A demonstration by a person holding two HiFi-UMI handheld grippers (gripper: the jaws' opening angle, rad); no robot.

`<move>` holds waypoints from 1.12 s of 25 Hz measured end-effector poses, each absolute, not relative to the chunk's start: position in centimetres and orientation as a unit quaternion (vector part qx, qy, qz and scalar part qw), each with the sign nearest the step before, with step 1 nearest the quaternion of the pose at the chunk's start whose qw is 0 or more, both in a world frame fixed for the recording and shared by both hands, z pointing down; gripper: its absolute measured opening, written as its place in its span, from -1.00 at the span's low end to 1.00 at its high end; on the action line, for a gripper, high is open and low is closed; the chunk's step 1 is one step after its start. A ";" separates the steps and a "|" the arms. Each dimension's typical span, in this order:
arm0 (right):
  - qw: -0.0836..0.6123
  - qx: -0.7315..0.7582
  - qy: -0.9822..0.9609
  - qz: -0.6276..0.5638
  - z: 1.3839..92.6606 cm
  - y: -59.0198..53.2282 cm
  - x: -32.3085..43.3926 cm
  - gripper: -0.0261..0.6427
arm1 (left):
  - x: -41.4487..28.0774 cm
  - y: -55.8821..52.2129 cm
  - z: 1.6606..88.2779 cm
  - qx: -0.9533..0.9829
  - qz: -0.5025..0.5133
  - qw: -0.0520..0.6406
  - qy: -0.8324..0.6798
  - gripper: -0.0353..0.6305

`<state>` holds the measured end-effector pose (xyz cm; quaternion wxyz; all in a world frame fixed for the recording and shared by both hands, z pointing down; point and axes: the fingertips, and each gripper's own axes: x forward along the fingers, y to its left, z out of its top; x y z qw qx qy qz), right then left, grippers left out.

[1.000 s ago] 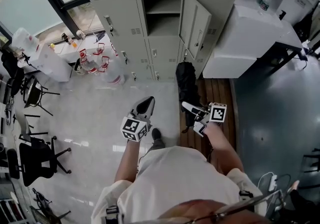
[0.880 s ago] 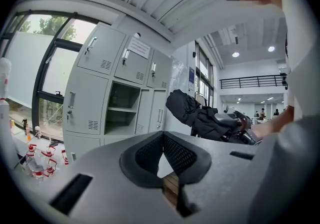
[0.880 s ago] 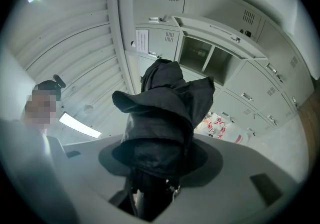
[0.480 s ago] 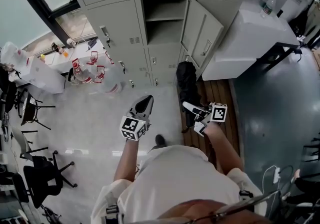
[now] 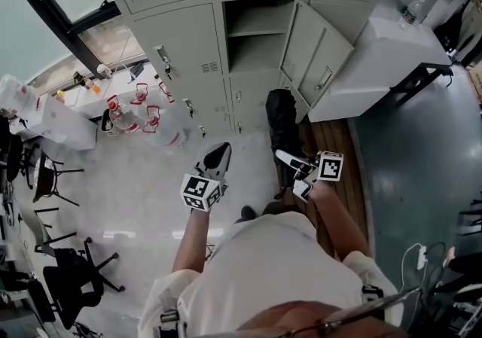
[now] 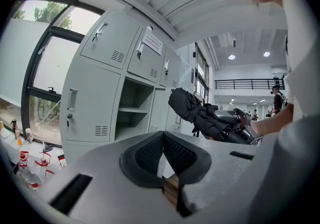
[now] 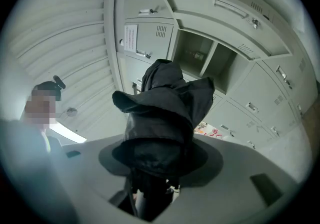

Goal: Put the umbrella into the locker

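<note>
one umbrella [image 5: 282, 124], black and folded, is the only task thing in play. your right gripper [image 5: 294, 172] is clamped on its near end, so the bundle sticks out ahead of the jaws toward the lockers. it is carried in the air, well short of the open locker [image 5: 260, 54]. your left gripper [image 5: 218, 154] has its two pads pressed together with nothing between them, and it rides alongside, apart from the umbrella.

by my reading you are in the carry step: pickup is done, placing is not. the next move calls for bringing the umbrella's far end up to the open compartment. keep it clear of the door [image 5: 322, 65] that stands out on the right, slide it in above or below the shelf [image 5: 256, 32], and only then spread the jaws. the fabric looks soft and loose, so it may catch on the frame edge.

count: one umbrella, two grippers, one open compartment, one open door, and one shelf splitting that compartment into two levels. the other locker doors in sight are shut.
</note>
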<state>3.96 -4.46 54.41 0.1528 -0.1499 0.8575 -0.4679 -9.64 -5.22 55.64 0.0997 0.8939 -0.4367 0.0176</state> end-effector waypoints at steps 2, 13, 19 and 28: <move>0.140 -0.165 0.862 -0.459 54.6 -5.2 3.6 -0.22 | -9.9 -5.7 55.9 0.894 0.017 0.103 -0.436 -0.88; 0.117 -0.235 0.870 -0.417 56.1 -12.8 3.4 -0.23 | -10.4 -9.8 57.0 0.887 0.022 0.118 -0.446 -0.88; 0.090 -0.274 0.888 -0.358 55.6 -18.8 3.1 -0.24 | -9.0 -14.1 57.0 0.889 0.030 0.115 -0.442 -0.88; -0.007 -0.365 0.900 -0.239 55.7 -27.8 4.2 -0.25 | -7.9 -20.1 56.0 0.884 0.035 0.104 -0.455 -0.88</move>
